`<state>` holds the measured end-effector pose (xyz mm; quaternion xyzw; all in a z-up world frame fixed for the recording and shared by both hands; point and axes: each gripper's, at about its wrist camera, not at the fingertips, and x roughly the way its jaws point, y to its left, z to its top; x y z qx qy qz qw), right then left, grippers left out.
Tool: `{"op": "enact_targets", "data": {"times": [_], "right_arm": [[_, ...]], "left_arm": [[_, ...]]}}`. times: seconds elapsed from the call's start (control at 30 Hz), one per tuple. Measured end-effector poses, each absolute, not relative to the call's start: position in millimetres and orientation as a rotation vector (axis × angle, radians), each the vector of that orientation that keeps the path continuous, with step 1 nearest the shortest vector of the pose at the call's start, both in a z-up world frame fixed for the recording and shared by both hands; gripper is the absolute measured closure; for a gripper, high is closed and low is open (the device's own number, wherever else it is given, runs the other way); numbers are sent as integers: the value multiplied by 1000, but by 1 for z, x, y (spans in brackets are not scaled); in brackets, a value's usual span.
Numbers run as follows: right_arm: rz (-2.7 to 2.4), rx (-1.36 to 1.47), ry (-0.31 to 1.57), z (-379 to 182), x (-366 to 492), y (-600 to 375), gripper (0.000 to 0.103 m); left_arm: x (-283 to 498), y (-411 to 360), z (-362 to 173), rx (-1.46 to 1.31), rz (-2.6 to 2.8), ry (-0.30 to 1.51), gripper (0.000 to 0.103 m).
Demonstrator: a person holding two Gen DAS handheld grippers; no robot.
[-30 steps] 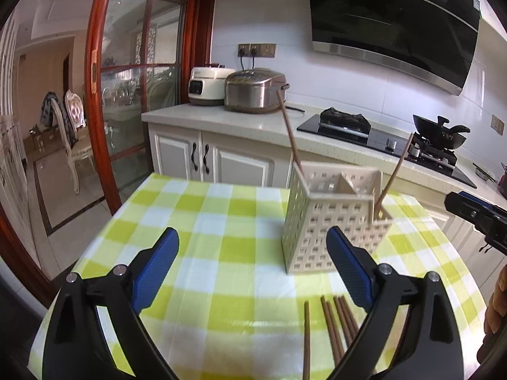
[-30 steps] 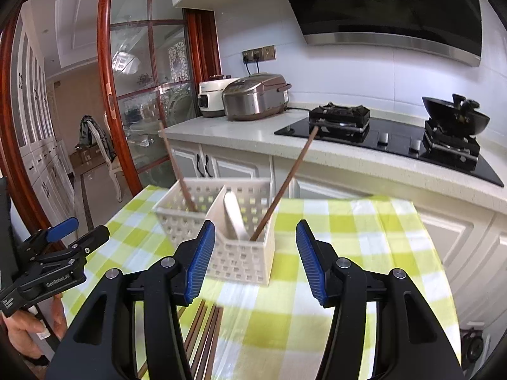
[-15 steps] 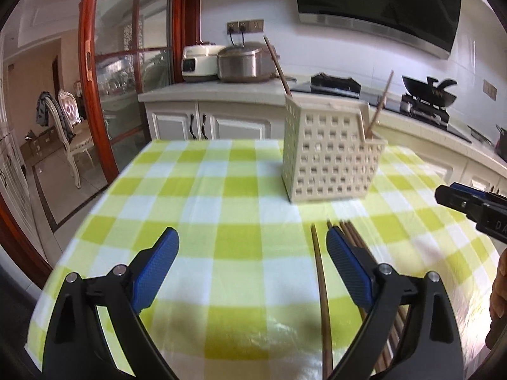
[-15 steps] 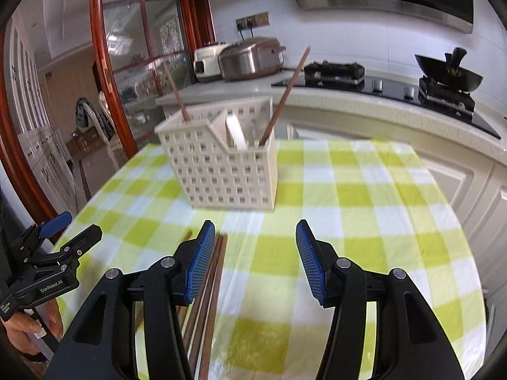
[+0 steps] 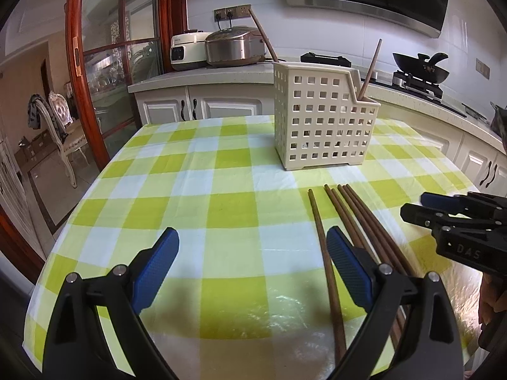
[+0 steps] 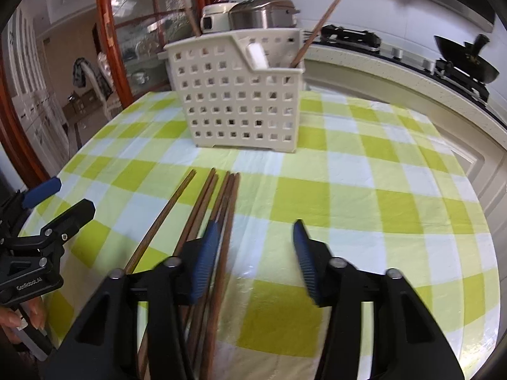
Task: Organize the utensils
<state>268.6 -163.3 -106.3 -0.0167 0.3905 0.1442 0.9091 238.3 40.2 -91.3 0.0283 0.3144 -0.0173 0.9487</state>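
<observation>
A white perforated utensil basket [image 5: 323, 123] stands on the green checked tablecloth [image 5: 202, 190] and holds two brown chopsticks [image 5: 369, 69] leaning out of it. It also shows in the right wrist view [image 6: 240, 95], with a white spoon [image 6: 258, 55] inside. Several brown chopsticks [image 5: 355, 221] lie loose on the cloth in front of the basket; they also show in the right wrist view [image 6: 218, 209]. My left gripper [image 5: 253, 262] is open and empty, low over the cloth just left of them. My right gripper [image 6: 253, 247] is open and empty, its left finger over the chopsticks.
A kitchen counter [image 5: 202, 76] with two rice cookers [image 5: 234, 46] runs behind the table, with a gas hob and a wok [image 5: 421, 66] to the right. A red-framed glass door [image 5: 95, 72] and a chair [image 5: 60, 123] are to the left.
Both grippers have dropped lower and tilted down toward the tablecloth. The loose chopsticks now lie closer under both grippers. Both stay open.
</observation>
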Motion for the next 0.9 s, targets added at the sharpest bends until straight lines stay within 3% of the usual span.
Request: {"op": "enact_targets", "data": {"times": [0.07, 0.27, 0.9], "right_arm": [[303, -50, 814, -108, 270, -158, 78], [322, -86, 857, -114, 276, -144, 89], [295, -145, 906, -124, 286, -125, 91]], "left_arm": [[239, 42, -92, 55, -38, 645, 12], [241, 47, -95, 36, -39, 657, 12], [240, 51, -101, 20, -39, 662, 12]]}}
